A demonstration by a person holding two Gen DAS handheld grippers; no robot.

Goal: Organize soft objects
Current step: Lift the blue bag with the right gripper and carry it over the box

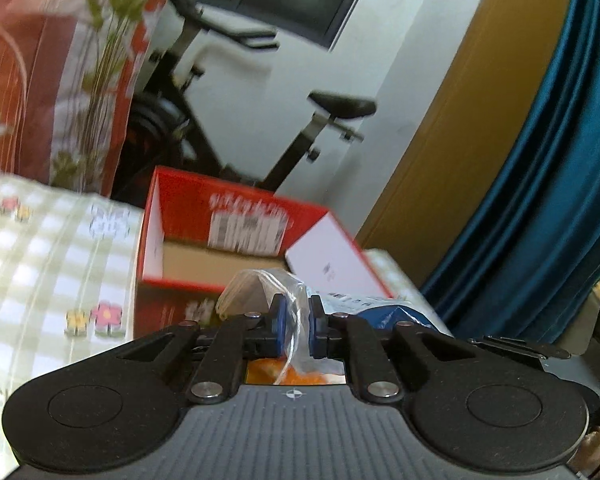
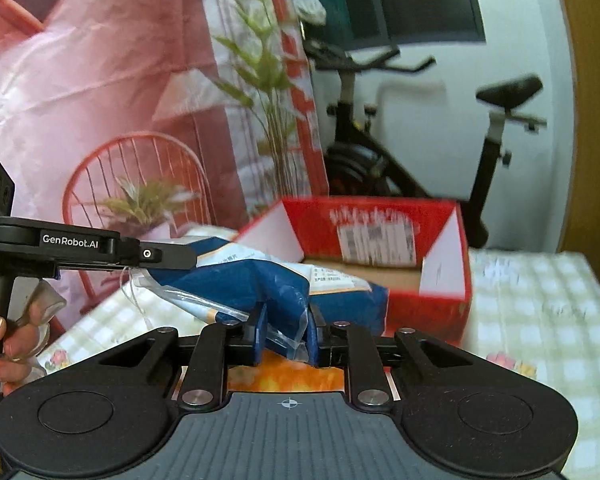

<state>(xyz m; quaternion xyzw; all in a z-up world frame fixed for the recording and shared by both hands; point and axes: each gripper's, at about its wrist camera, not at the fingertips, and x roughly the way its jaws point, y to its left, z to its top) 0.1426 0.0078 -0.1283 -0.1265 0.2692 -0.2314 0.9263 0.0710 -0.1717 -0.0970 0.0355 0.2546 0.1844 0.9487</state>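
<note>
A soft blue and white plastic package point(image 2: 256, 280) hangs between both grippers, above the checked tablecloth. My right gripper point(image 2: 286, 330) is shut on its near clear edge. My left gripper point(image 1: 298, 324) is shut on the package's clear plastic end point(image 1: 294, 300); the package's blue body point(image 1: 384, 312) lies to its right. The left gripper's side point(image 2: 80, 246) shows at the left of the right wrist view, on the package's other end. An open red cardboard box point(image 2: 380, 248) stands just behind the package, and shows in the left wrist view point(image 1: 228, 232) too.
A checked tablecloth with flower prints point(image 1: 48, 272) covers the table point(image 2: 540, 312). A red and pink backdrop with printed plants point(image 2: 120, 100) hangs behind. An exercise bike point(image 2: 380, 140) stands by the white wall. A blue curtain point(image 1: 540, 180) hangs at the right.
</note>
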